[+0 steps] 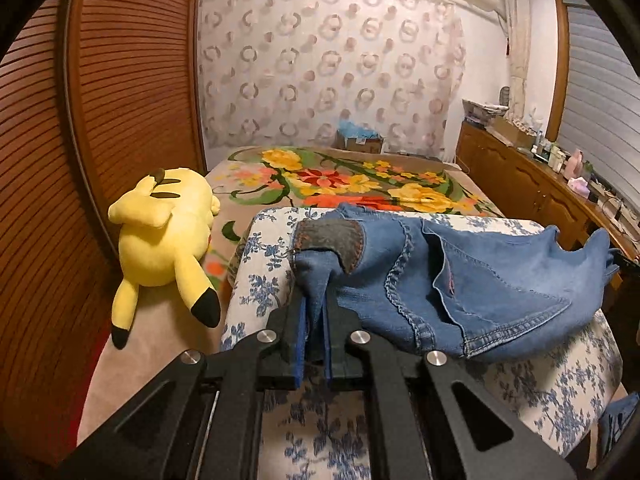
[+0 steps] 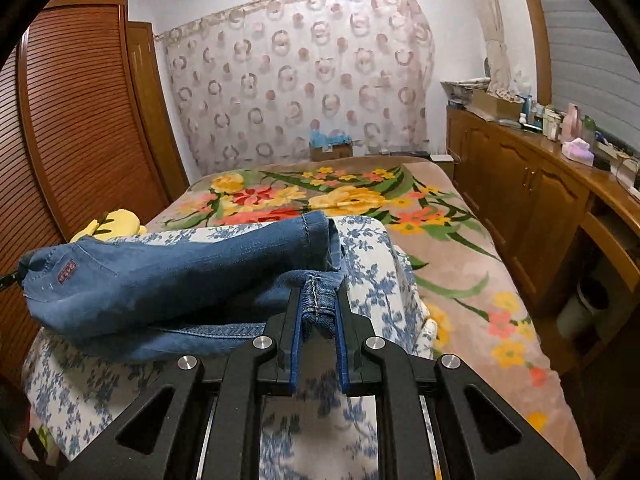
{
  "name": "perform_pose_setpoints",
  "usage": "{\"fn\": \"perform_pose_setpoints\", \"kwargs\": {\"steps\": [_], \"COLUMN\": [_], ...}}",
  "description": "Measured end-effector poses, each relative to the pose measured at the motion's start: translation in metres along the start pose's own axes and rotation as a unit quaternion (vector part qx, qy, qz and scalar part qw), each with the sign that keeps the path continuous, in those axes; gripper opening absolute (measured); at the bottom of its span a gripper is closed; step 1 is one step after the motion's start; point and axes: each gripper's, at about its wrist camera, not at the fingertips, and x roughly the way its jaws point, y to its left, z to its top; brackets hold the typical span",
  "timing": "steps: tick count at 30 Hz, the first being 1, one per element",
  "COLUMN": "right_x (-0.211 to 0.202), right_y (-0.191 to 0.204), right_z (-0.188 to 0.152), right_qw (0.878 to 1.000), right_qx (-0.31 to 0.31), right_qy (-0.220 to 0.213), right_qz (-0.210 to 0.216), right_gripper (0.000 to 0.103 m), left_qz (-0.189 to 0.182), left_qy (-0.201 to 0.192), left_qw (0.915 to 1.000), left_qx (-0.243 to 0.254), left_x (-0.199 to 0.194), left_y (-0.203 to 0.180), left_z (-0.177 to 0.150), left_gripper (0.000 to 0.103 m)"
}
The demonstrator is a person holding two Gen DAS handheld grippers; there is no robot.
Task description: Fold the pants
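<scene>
Blue denim pants [image 1: 460,280] lie stretched across a white cushion with blue flowers [image 1: 264,280]. My left gripper [image 1: 316,312] is shut on the waistband corner beside the dark leather patch [image 1: 340,244]. My right gripper [image 2: 318,308] is shut on the hem of a pant leg [image 2: 316,296]; the pants [image 2: 160,280] run off to the left in the right wrist view, slightly lifted off the cushion [image 2: 372,276]. The far end of the pants in each view is bunched where the other gripper holds it.
A yellow plush toy [image 1: 168,236] lies left of the cushion. A floral blanket [image 2: 460,264] covers the bed beyond and to the right. Wooden louvred doors [image 1: 120,100] stand on the left, a wooden cabinet with clutter [image 2: 540,184] on the right.
</scene>
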Motion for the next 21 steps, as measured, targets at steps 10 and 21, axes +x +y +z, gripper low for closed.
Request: {"fn": "perform_pose_setpoints", "kwargs": {"steps": [10,21], "right_x": [-0.014,-0.033], "right_y": [-0.01,-0.015], "right_z": [-0.028,-0.046], "right_qw": [1.0,1.0], "right_qx": [0.016,0.013], "right_qy": [0.0,0.0], "right_qz": [0.005,0.009], "right_gripper": [0.014,0.014], "left_qz": [-0.006,-0.005], "left_qy": [0.01,0.025], "left_qw": [0.9998,0.9992], "left_qx": [0.013,0.03], "left_x": [-0.023,-0.044], "left_y": [-0.005,-0.015], "left_z": [-0.034,-0.069], "left_gripper": [0.008,0.008]}}
